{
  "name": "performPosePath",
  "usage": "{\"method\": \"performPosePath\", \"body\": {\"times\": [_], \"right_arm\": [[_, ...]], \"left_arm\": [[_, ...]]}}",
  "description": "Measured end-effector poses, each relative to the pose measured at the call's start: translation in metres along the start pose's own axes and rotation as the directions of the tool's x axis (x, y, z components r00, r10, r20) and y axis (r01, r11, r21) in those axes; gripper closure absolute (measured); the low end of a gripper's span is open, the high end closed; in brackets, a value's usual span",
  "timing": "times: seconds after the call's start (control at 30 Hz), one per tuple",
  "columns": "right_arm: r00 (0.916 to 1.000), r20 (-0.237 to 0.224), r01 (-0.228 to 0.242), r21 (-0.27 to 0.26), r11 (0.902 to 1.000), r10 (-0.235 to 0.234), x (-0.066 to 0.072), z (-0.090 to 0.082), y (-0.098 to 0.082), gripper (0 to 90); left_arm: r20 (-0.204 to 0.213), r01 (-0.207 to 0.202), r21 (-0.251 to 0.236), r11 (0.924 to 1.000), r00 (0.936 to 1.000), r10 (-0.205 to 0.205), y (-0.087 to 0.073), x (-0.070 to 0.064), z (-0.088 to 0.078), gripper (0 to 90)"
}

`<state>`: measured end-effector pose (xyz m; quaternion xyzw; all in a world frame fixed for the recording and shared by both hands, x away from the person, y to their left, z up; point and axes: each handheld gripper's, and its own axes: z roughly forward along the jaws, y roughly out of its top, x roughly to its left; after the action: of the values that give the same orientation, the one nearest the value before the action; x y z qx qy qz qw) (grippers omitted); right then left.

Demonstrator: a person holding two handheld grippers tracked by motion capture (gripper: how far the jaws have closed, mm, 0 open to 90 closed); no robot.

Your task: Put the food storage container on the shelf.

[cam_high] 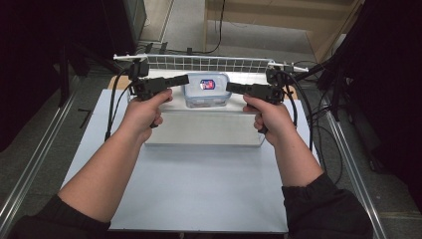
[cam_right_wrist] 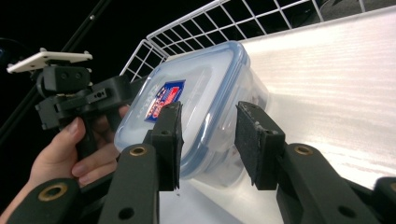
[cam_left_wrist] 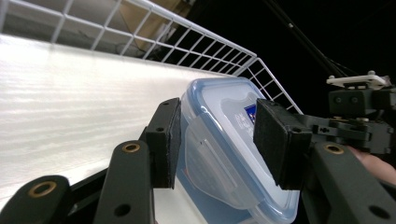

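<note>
The clear plastic container (cam_high: 207, 89), sealed with a blue-rimmed snap lid bearing a red and blue label, sat on the raised white surface (cam_high: 204, 127) near the wire rack (cam_high: 209, 63) at the back. The left gripper (cam_high: 183, 79) and right gripper (cam_high: 232, 87) came at it from opposite ends, likely to work the side latches. Each pair of jaws stood parted around a lid flap, pads near it but not visibly pressing. The contents could not be made out through the cloudy walls.
</note>
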<state>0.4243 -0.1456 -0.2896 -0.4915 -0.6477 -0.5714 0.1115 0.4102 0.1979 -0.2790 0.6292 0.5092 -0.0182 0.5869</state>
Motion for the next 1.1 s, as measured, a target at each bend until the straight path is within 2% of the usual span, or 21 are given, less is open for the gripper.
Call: {"method": "performPosePath", "body": {"times": [0.07,0.17,0.23,0.33,0.4,0.5,0.67,0.83,0.97,1.03,1.1], "right_arm": [[0.9999,0.007,0.013,0.001,0.9999,-0.013,0.001,-0.002,-0.001,64.1],[0.999,0.021,0.04,-0.01,0.9991,-0.04,0.004,-0.007,-0.003,72.3],[0.9986,0.018,0.05,-0.029,0.9984,-0.049,0.006,-0.012,-0.004,81.2],[0.996,0.046,0.079,-0.046,0.9958,-0.077,0.009,-0.018,-0.005,90.0],[0.9935,0.081,0.084,-0.057,0.9948,-0.08,0.008,-0.021,-0.005,90.0],[0.9913,0.106,0.085,-0.05,0.9951,-0.079,0.005,-0.018,-0.006,90.0],[0.9907,0.097,0.098,-0.019,0.995,-0.095,0.009,-0.008,-0.01,90.0],[0.9897,0.096,0.108,-0.017,0.994,-0.106,0.015,-0.005,-0.017,90.0],[0.9876,0.099,0.124,-0.024,0.992,-0.121,0.016,-0.015,-0.028,86.3],[0.9866,0.093,0.136,-0.024,0.9904,-0.133,0.018,-0.022,-0.038,78.5],[0.9797,0.111,0.17,-0.019,0.9852,-0.167,0.021,-0.029,-0.05,69.8]], "left_arm": [[-0.003,-0.021,-0.012,0.9997,0.9998,0.021,0.0,-0.003,-0.005,51.4],[-0.016,-0.057,-0.016,0.9982,0.9982,0.057,-0.001,-0.007,-0.011,52.1],[-0.016,-0.063,-0.016,0.9979,0.9979,0.063,-0.002,-0.008,-0.014,52.1],[-0.018,-0.073,-0.013,0.9973,0.9972,0.073,-0.003,-0.01,-0.017,52.1],[-0.023,-0.082,-0.015,0.9966,0.9964,0.081,-0.005,-0.01,-0.02,52.7],[-0.029,-0.082,-0.016,0.9965,0.9962,0.082,-0.008,-0.009,-0.023,53.2],[-0.04,-0.093,-0.014,0.9956,0.9949,0.092,-0.013,-0.009,-0.029,53.1],[-0.067,-0.112,-0.02,0.9935,0.9916,0.11,-0.022,-0.009,-0.04,50.0],[-0.085,-0.167,-0.015,0.9858,0.9826,0.165,-0.04,-0.014,-0.052,47.5],[-0.09,-0.201,-0.016,0.9795,0.976,0.198,-0.052,-0.016,-0.059,46.0],[-0.086,-0.222,-0.02,0.9749,0.9718,0.219,-0.066,-0.018,-0.066,44.7]]}}
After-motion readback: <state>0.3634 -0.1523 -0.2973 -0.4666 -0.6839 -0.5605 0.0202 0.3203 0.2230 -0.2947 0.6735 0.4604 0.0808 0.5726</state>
